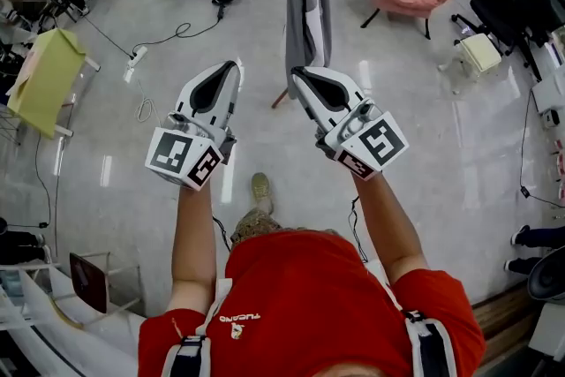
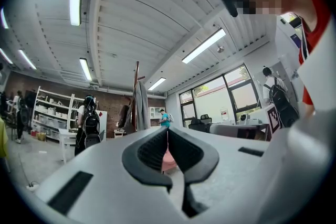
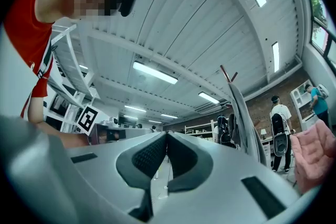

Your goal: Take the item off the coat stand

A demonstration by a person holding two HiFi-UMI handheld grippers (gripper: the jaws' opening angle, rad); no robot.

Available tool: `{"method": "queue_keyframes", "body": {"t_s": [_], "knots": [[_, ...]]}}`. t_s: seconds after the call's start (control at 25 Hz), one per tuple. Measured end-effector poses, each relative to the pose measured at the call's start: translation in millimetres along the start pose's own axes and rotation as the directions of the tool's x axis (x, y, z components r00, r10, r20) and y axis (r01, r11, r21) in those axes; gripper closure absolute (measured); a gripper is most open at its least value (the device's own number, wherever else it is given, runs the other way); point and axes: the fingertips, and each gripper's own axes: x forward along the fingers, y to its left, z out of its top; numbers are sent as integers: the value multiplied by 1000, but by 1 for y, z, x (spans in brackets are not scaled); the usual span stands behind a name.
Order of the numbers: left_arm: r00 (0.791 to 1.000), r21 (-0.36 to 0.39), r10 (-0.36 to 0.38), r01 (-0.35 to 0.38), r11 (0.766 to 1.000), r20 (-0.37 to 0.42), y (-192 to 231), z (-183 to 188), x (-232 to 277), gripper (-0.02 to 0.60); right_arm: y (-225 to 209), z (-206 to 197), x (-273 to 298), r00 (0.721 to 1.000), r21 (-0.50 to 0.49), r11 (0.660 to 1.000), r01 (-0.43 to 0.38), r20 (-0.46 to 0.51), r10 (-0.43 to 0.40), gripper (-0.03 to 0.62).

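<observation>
Ahead across the floor, grey garment [image 1: 307, 4] hangs off the coat stand [image 2: 137, 72], well apart from both tools: left gripper [image 1: 231, 69] & right gripper [image 1: 298, 75] raised side by side toward it, each w/ jaws closed tight, nothing between, prob. just aiming pre-reach.

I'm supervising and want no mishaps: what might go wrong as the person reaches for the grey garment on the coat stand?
The left claw and right claw are both shut and empty, so they may only push the grey garment. Pulling it sideways might tip the slim coat stand. Loose cables on the floor could trip the person.
</observation>
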Motion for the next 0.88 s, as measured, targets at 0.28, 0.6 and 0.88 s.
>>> {"method": "queue_keyframes", "body": {"t_s": [0.28,0.6,0.88], "knots": [[999,-19,-25,26,999,23,74,-7,64,569,-56,-15,53,999,-36,999,40,-10,-41,569],[995,-28,-80,82,996,61,198,-8,175,567,-141,-24,149,991,-92,987,131,-1,-131,569],[985,-28,-158,160,987,72,285,-2,277,463,-199,-32,219,978,-132,969,208,-4,-210,569]]}}
